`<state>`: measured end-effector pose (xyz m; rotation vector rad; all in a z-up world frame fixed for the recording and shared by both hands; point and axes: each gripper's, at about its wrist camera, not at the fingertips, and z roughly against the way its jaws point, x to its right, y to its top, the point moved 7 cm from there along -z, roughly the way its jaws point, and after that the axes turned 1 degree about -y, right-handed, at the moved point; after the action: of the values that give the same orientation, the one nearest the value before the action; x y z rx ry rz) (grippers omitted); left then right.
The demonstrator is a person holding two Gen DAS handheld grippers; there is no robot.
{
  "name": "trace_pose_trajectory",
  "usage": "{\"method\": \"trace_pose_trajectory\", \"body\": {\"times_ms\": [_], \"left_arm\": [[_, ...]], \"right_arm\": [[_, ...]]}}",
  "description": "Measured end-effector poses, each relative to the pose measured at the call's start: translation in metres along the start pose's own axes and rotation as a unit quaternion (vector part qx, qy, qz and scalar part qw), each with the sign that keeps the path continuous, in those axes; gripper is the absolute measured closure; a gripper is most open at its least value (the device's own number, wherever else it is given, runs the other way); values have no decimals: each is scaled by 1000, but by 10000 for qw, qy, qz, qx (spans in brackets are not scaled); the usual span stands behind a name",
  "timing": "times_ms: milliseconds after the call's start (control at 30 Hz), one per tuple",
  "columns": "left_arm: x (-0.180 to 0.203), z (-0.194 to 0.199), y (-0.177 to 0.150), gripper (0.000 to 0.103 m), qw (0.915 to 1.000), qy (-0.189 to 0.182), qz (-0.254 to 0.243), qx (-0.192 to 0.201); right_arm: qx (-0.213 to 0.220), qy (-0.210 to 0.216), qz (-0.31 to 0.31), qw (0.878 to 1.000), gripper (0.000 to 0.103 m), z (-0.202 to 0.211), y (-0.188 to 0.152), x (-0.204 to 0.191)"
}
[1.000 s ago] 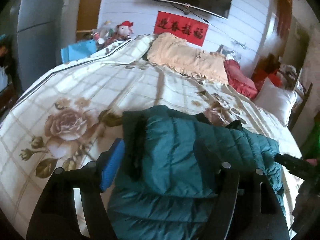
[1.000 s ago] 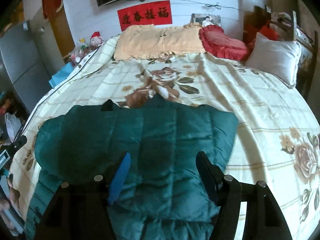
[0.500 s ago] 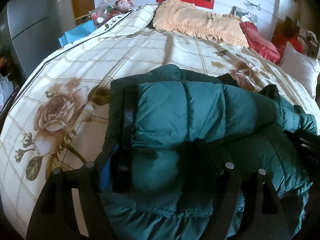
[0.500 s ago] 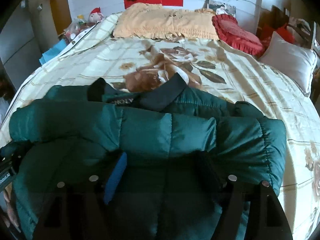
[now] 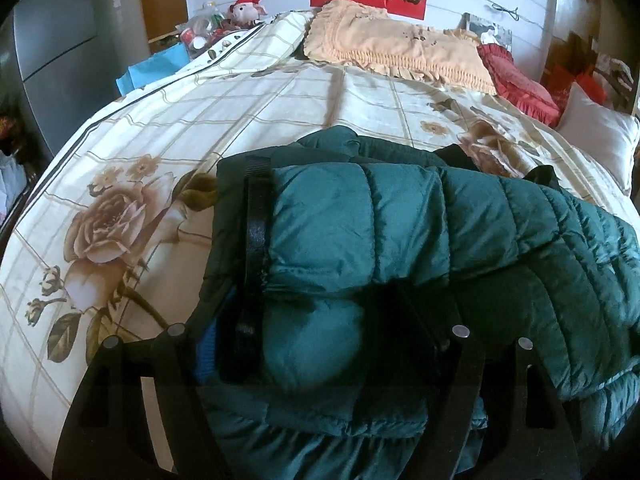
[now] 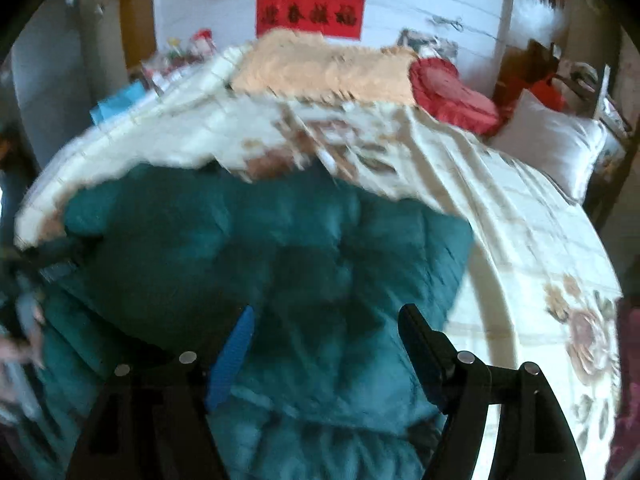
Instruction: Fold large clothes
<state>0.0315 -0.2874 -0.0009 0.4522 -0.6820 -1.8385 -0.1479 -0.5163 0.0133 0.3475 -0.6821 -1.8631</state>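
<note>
A dark green puffer jacket [image 5: 360,232] lies folded on the floral quilt [image 5: 160,152], its black-trimmed edge on the left. My left gripper [image 5: 312,320] is low over it, its jaws opening. A thick fold of the jacket bulges between them and hides most of the blue pad [image 5: 208,344]. The right wrist view is blurred by motion. There my right gripper [image 6: 328,320] hovers open just above the jacket [image 6: 280,248], and nothing sits between the blue finger [image 6: 236,352] and the black one. The jacket's collar is hidden in that view.
At the head of the bed lie a peach pillow [image 5: 400,48], a red cushion [image 5: 516,80] and a white pillow [image 5: 596,136]. A grey cabinet [image 5: 52,40] and a cluttered stand with a plush toy [image 5: 248,4] are on the left.
My left gripper sank onto the jacket, which now fills its lower view with a fold between the fingers. My right gripper pulled back from the jacket, and its fingers stand wider.
</note>
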Motion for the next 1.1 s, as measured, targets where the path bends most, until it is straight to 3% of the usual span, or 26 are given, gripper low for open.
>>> {"method": "trace_pose_trajectory", "body": {"times_ms": [100,233,400,467,567,700,767,900,1100], "left_arm": [[1,0,0,23,10000,-4,-13,2],[0,0,0,23,10000,8,-25,10],[0,-1,0,23,10000,38,-8,47],[0,-2,0,23,10000,41,-6,47],[0,-2,0,22,10000,34,-4,53],[1,-3,0,20,10000,-11,15,46],[1,-4,0,20,10000,-12,19,43],[1,-4,0,20,10000,-17,26,51],[1,-4,1,20,10000,-15,20,52]], "right_arm": [[-151,182,-283,9993,27,-22,-20,7],[-146,182,-261,9994,27,-7,-17,12],[444,322,-609,9966,27,31,6,22],[471,326,-697,9959,27,29,18,22],[337,254,-826,9957,27,9,30,23],[-180,-5,-779,9968,26,-41,24,24],[-157,-39,-804,9966,24,-46,24,25],[-52,-174,-733,9971,24,-22,28,23],[273,188,-652,9973,24,12,19,-1]]}}
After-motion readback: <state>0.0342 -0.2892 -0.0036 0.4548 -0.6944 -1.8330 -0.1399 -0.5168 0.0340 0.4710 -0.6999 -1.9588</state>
